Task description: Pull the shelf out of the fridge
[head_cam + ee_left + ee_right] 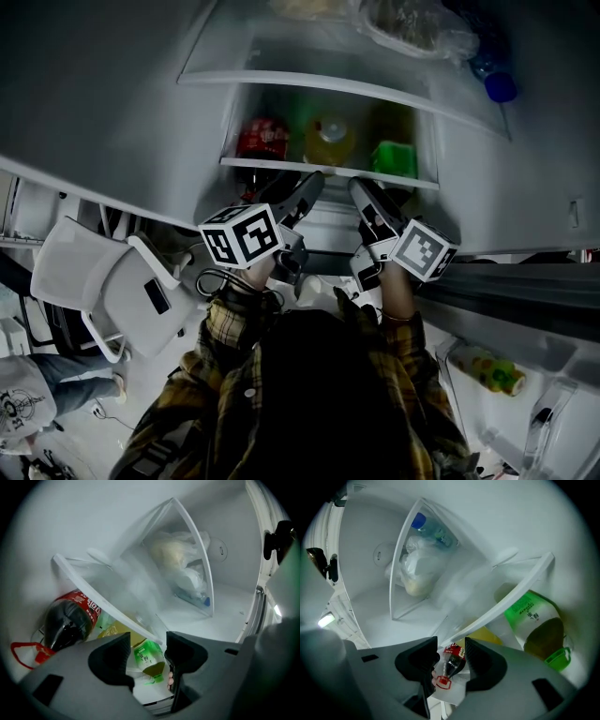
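The lower glass shelf [328,173] has a white front strip and spans the fridge's inside. Under it stand a cola bottle [262,139], a yellow bottle [330,141] and a green tea bottle [394,159]. Both grippers reach toward that strip from below. My left gripper [311,185] is open, and in the left gripper view [147,656] the shelf [108,599] runs slantwise just past its tips. My right gripper [362,190] is open too [450,660], with the shelf [506,602] ending just past its gap. Nothing sits between either pair of pads; only bottles show behind.
An upper shelf [281,80] carries a plastic bag of food [412,28] and a blue-capped bottle [500,87]. The fridge door's bin [525,412] at lower right holds a bottle. A white chair [103,291] stands at left, with a person's legs [37,384] beyond it.
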Demonstrator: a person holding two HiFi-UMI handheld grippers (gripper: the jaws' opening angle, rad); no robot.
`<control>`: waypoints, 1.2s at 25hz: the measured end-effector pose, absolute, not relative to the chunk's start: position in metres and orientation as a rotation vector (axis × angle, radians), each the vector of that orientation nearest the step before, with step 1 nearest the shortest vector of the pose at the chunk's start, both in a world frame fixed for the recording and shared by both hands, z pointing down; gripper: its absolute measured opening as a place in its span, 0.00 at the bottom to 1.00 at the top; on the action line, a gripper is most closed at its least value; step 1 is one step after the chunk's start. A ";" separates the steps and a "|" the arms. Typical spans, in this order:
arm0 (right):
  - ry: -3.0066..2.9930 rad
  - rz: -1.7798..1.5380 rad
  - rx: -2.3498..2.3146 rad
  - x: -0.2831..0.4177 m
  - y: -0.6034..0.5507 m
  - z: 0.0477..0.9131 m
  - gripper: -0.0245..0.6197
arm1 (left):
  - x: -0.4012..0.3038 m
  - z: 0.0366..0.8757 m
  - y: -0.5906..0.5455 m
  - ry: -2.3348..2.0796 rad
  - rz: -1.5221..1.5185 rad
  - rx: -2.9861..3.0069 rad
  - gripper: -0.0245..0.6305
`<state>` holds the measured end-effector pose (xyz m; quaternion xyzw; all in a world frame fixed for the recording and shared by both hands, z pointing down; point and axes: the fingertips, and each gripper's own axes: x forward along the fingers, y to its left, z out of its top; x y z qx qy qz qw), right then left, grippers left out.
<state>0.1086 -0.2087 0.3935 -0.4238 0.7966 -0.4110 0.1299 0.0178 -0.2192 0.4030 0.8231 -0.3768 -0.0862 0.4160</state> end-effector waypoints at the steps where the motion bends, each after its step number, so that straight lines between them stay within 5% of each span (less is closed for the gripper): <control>1: 2.312 -1.201 -1.232 0.108 -0.210 0.395 0.30 | 0.018 0.403 -0.221 -0.942 -0.226 2.056 0.39; 26: 2.082 -1.312 -1.169 0.112 -0.262 0.400 0.30 | 0.028 0.398 -0.268 -0.917 -0.390 1.911 0.38; 30: 2.056 -1.315 -1.187 0.116 -0.265 0.402 0.27 | 0.025 0.399 -0.272 -0.940 -0.399 1.901 0.23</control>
